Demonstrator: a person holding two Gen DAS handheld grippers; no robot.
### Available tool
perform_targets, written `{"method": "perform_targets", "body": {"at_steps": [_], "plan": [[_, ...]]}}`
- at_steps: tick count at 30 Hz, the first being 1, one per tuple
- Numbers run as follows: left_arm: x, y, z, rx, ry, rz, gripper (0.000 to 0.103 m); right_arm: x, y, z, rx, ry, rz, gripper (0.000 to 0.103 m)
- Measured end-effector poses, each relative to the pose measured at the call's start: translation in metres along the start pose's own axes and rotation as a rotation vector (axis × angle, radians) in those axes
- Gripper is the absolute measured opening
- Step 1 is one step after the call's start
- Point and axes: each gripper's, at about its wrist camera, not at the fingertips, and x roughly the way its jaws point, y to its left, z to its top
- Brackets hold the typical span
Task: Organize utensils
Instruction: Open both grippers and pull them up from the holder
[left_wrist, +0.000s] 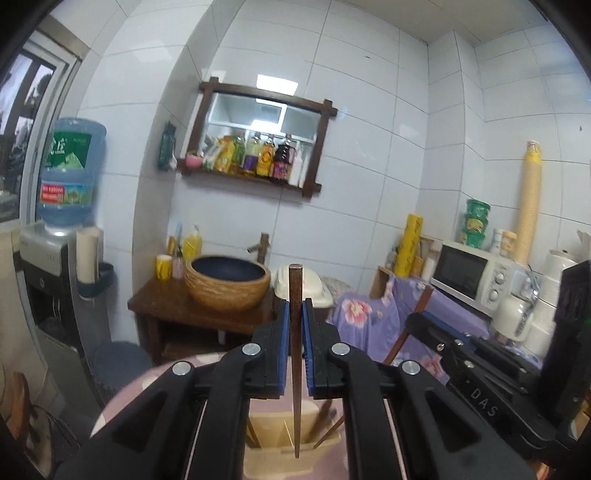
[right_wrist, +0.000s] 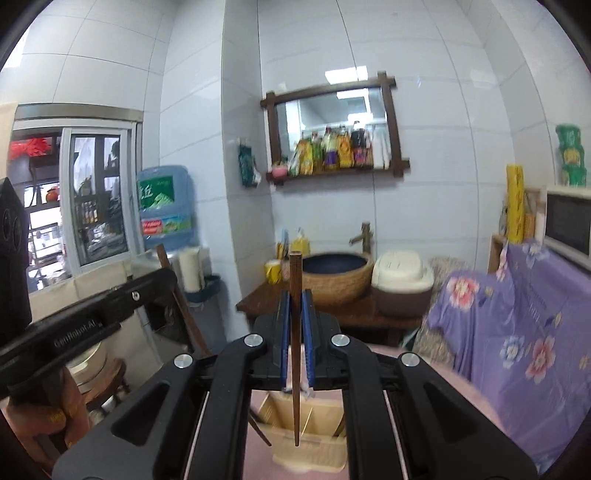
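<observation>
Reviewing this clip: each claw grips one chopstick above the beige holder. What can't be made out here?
- Holder contents: left wrist view, the claw linkage covers most compartments; sticks show only at the edges.
- Holder base: right wrist view, blurred and cut off by the claw arms.
- Chopstick tip depth: neither view tells whether it is inside or above the holder.
- Bottle labels on the shelf: too small.

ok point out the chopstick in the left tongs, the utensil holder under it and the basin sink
dark brown wooden chopstick (left_wrist: 295, 332): left wrist view, mid-shaft between the blue pads
beige plastic utensil holder (left_wrist: 273, 432): left wrist view, its inner divider wall
woven tan basin sink with dark bowl (left_wrist: 229, 291): left wrist view, its outer woven wall
</observation>
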Motion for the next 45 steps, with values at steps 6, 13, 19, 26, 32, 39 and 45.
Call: {"method": "perform_targets", "body": {"at_steps": [6,13,19,26,32,39,45], "plan": [[0.048,-0.001,-0.028,0.021,0.031,0.091,0.008,0.044,-0.004,-0.016,-0.011,0.016,-0.078,0.008],[0.080,0.009,-0.092,0.021,0.139,0.108,0.008,0.084,-0.021,-0.083,0.032,0.136,-0.105,0.008],[0.089,0.020,-0.125,-0.006,0.212,0.095,0.008,0.091,-0.028,-0.119,0.045,0.190,-0.103,0.008],[0.052,0.023,-0.127,-0.034,0.184,0.037,0.047,0.077,-0.032,-0.135,0.047,0.172,-0.107,0.028],[-0.004,0.021,-0.138,0.013,0.114,0.068,0.069,0.027,-0.024,-0.149,0.009,0.117,-0.179,0.072],[-0.031,0.037,-0.191,0.063,0.188,0.160,0.087,-0.011,-0.005,-0.213,-0.032,0.312,-0.228,0.090],[-0.033,0.078,-0.242,0.001,0.302,0.303,0.094,-0.021,0.020,-0.291,-0.036,0.521,-0.228,0.091]]}}
